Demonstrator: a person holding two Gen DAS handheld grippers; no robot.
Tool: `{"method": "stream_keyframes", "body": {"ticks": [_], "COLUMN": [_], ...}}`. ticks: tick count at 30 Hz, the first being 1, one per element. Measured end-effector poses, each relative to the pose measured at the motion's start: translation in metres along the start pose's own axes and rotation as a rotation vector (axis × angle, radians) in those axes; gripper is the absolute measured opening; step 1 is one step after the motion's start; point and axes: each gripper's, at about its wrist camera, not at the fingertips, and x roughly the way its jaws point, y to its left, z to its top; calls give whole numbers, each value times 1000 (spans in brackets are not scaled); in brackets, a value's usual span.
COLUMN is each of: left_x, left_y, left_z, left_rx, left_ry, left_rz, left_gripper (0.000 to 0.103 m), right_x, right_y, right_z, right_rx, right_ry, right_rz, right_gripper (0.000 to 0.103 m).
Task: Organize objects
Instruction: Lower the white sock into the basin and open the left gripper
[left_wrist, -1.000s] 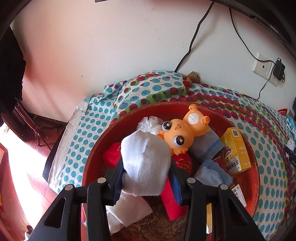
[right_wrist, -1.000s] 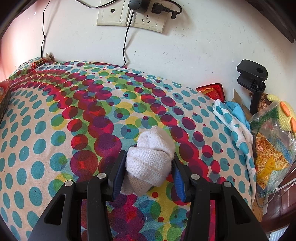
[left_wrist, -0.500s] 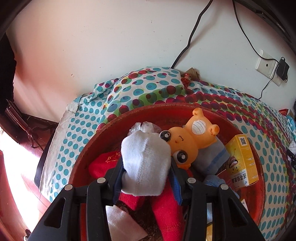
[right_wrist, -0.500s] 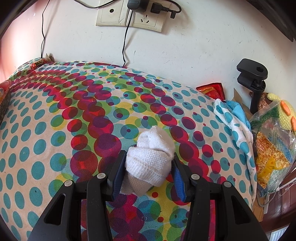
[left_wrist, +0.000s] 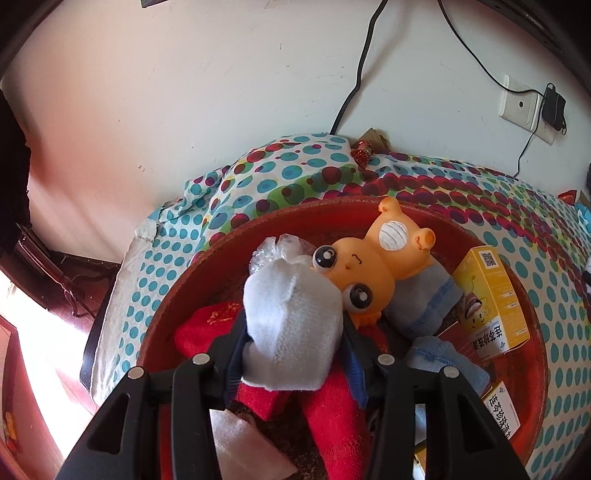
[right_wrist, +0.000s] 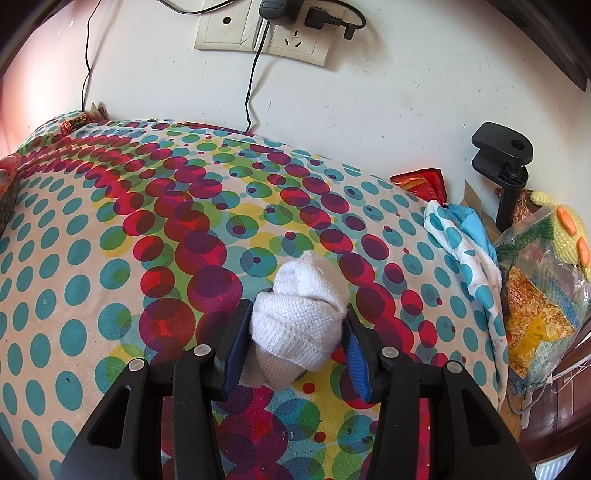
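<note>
My left gripper (left_wrist: 293, 350) hangs over a red basin (left_wrist: 229, 258), and its jaws are opening. A folded white sock (left_wrist: 291, 325) fills the gap between them and touches both pads. Below it in the basin lie a red cloth (left_wrist: 332, 417), an orange toy figure (left_wrist: 373, 269), a blue-grey sock (left_wrist: 424, 299) and a yellow box (left_wrist: 495, 299). In the right wrist view, my right gripper (right_wrist: 295, 347) is shut on a rolled white sock (right_wrist: 299, 317) just above the dotted tablecloth (right_wrist: 147, 221).
A crumpled clear bag (left_wrist: 277, 247) and a pale sheet (left_wrist: 240, 443) are also in the basin. At the table's right end stand a black clamp (right_wrist: 506, 162), a red wrapper (right_wrist: 424, 182) and a plastic bag of snacks (right_wrist: 543, 280). Cables run down from the wall socket (right_wrist: 266, 33).
My left gripper has sunk closer to the basin with the white sock, and its jaws stand a little wider. The right gripper and its sock have not moved.
</note>
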Motion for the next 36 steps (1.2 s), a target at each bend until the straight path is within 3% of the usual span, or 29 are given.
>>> {"method": "stream_keyframes", "body": {"ticks": [5, 9, 17, 23, 30, 36], "left_x": [-4, -13, -51, -74, -78, -77], "left_y": [-6, -3, -16, -32, -43, -43], "left_z": [-3, -7, -28, -61, -78, -81], "left_rx": [42, 13, 36, 27, 64, 34], "left_ry": [-13, -18, -52, -61, -78, -76], "left_rz": [23, 11, 4, -60, -28, -62], "left_gripper": [48, 50, 56, 57, 57, 57], "right_x": [0, -1, -1, -1, -1, -1], "right_y": [1, 1, 2, 3, 2, 3], "right_z": [1, 1, 1, 1, 2, 1], "right_rx": [-3, -3, -10, -21, -17, -26], "right_ry": [0, 0, -1, -3, -2, -4], "right_rz": [-4, -6, -15, -27, -24, -35], "right_gripper": [45, 45, 45, 45, 45, 45]}}
